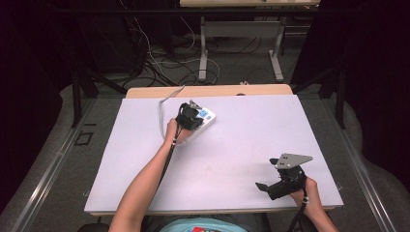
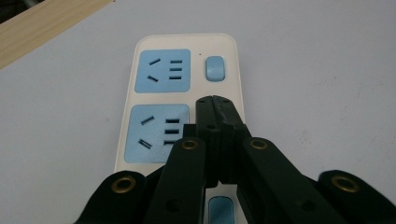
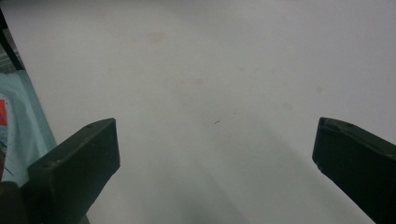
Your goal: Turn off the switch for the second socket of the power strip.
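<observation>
On the counter (image 1: 251,145) lies a pale lilac-white sheet, with a strip of bare light wood showing along the far edge. Beyond it: grey floor, a tangle of dark cables (image 1: 159,63), and the metal legs of a second table (image 1: 239,46) at the far side. Dark curtains close off both sides of the room.

Power strip (image 1: 205,121) sits left of centre toward the far edge, white body with blue socket faces, its grey cord (image 1: 164,108) looping off to the far left. From the left gripper view, two blue sockets (image 2: 162,70) and a blue switch (image 2: 215,68) are clear.

Left claw (image 1: 189,116) is over the power strip, jaws pressed together with nothing between them. In its own view the tips (image 2: 214,108) stand over the strip's white face, just beside the nearer socket; contact cannot be judged.

Right claw (image 1: 268,186) is at the near right of the counter, well apart from the strip, jaws spread wide, holding nothing. Its own view looks across bare sheet, a few faint stains (image 3: 198,81) on it.
</observation>
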Demonstrator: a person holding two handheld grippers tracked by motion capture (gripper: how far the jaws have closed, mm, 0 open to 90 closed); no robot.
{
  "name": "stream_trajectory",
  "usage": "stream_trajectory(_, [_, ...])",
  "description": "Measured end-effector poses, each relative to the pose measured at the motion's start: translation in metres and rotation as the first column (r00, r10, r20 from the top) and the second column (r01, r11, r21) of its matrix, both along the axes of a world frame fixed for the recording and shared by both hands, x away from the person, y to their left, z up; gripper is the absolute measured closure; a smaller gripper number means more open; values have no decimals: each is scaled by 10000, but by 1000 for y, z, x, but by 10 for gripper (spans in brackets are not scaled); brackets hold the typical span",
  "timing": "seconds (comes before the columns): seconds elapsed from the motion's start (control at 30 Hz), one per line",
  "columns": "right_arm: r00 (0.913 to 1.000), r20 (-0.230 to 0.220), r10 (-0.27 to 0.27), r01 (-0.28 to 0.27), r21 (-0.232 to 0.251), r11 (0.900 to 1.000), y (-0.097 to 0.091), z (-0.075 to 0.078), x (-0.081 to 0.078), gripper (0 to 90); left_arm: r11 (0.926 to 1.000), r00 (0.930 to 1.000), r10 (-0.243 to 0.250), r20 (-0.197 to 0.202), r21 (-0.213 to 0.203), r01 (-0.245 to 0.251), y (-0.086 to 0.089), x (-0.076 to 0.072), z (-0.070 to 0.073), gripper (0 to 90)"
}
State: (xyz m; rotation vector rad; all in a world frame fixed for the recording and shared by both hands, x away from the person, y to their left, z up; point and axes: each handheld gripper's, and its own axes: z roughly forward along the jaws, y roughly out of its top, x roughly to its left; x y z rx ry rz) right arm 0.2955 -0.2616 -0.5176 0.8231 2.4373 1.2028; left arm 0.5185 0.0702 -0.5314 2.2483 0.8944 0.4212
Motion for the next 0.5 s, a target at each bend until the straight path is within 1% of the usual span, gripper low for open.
stream_trajectory(0.03, [9999,-116,56,-57,-135,9999,-1,1,0,1,10000,10000,10,2,19,-10,0,0,0,900])
stream_trajectory(0.07, [10000,-16,37,-37,-62,10000,0,0,0,1,10000,10000,36,64,90,-36,-1,0,0,900])
stream_trajectory(0.1, [10000,-37,63,-63,-68,10000,-1,1,0,1,9999,9997,136,197,102,-138,1,0,3,900])
stream_trajectory(0.13, [10000,0,68,-68,-65,10000,-1,1,0,1,9999,9997,136,197,102,-138,1,0,3,900])
stream_trajectory(0.17, [10000,-27,73,-74,-81,9999,-1,1,0,1,9995,9996,202,190,250,-207,0,0,2,900])
stream_trajectory(0.2, [10000,-27,73,-74,-81,9999,-1,1,0,1,9994,9995,246,207,239,-251,2,1,1,900])
stream_trajectory(0.23, [10000,-43,19,-19,-75,10000,-1,1,-1,1,9997,9997,248,85,54,-248,4,2,1,900])
stream_trajectory(0.27, [10000,1,53,-53,-60,10000,-1,1,0,1,9996,9996,296,36,26,-296,5,2,1,900])
stream_trajectory(0.3, [10000,20,7,-7,-59,10000,-1,1,-1,1,9994,9994,337,74,8,-337,5,2,1,900])
stream_trajectory(0.47, [10000,-58,71,-72,-148,9999,-1,1,0,1,9996,9996,276,99,63,-277,4,2,1,900])
stream_trajectory(0.5, [10000,8,18,-18,-44,10000,-1,1,-1,1,9996,9996,270,90,72,-271,4,1,1,900])
